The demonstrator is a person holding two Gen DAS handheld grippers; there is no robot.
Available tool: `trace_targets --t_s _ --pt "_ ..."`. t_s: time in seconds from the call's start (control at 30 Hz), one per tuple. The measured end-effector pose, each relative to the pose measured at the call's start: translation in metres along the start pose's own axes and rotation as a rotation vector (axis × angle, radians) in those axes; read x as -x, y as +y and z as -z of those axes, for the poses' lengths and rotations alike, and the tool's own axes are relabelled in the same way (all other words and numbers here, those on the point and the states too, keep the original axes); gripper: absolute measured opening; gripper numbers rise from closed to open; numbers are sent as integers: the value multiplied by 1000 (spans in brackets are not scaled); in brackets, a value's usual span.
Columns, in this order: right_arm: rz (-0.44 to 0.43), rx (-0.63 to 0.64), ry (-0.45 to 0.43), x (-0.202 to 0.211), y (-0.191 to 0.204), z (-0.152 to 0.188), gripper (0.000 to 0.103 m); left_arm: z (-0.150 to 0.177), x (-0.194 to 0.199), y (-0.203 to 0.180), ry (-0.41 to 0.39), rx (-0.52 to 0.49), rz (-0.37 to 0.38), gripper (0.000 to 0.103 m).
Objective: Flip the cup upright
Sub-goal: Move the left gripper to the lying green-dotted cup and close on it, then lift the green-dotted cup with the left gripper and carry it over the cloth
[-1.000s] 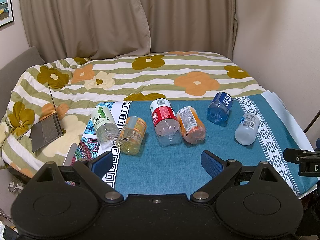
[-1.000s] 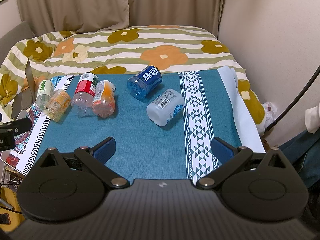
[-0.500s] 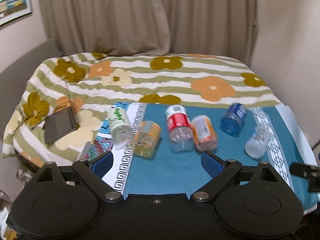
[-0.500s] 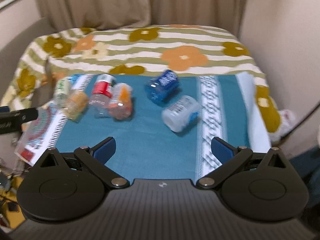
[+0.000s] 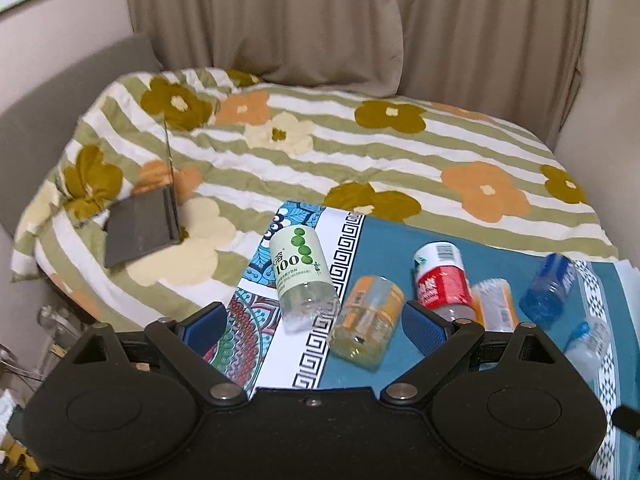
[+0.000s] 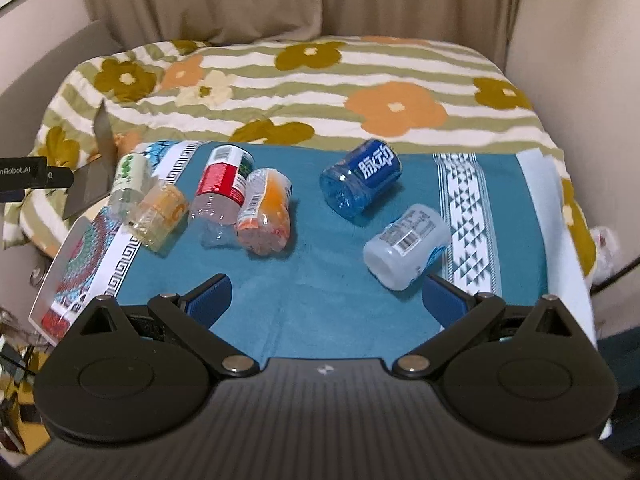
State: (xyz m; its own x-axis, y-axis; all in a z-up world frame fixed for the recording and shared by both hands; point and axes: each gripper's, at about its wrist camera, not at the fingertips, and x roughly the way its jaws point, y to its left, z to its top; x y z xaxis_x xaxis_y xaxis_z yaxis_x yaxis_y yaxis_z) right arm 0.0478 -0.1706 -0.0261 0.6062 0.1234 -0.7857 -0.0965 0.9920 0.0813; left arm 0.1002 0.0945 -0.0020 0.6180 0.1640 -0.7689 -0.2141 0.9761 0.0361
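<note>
Left gripper (image 5: 316, 326) now nearer green-label cup (image 5: 301, 271).

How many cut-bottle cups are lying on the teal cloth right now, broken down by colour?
Green-dot label cup: 1
Yellow-orange cup: 1
Red-label cup: 1
Orange cup: 1
Blue cup: 1
White frosted cup: 1
Total: 6, all on their sides.

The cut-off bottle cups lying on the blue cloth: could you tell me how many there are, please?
6, all on their sides. From the left: green-label cup, yellow cup, red-label cup, orange cup, blue cup, and white cup nearest the open right gripper. None seems hidden.
</note>
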Motion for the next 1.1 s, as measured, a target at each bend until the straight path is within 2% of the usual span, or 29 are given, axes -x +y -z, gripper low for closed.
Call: trace_targets --t_s 0.37,0.77,0.83,0.9,1.0,1.1 --pt "94 -158 56 -48 25 -4 103 -41 -97 32 124 -9 43 97" --pt "196 -236 115 -75 37 6 103 -49 -170 31 235 -3 115 96" --pt "203 -241 122 -78 38 7 103 -49 -177 32 249 2 126 89" --pt "209 -242 129 -81 40 7 103 -48 -183 32 266 6 138 87" --pt "213 -238 136 -84 43 7 103 -48 -189 32 280 10 145 74" --pt "212 -237 140 -85 45 8 103 -47 -192 34 287 20 164 74"
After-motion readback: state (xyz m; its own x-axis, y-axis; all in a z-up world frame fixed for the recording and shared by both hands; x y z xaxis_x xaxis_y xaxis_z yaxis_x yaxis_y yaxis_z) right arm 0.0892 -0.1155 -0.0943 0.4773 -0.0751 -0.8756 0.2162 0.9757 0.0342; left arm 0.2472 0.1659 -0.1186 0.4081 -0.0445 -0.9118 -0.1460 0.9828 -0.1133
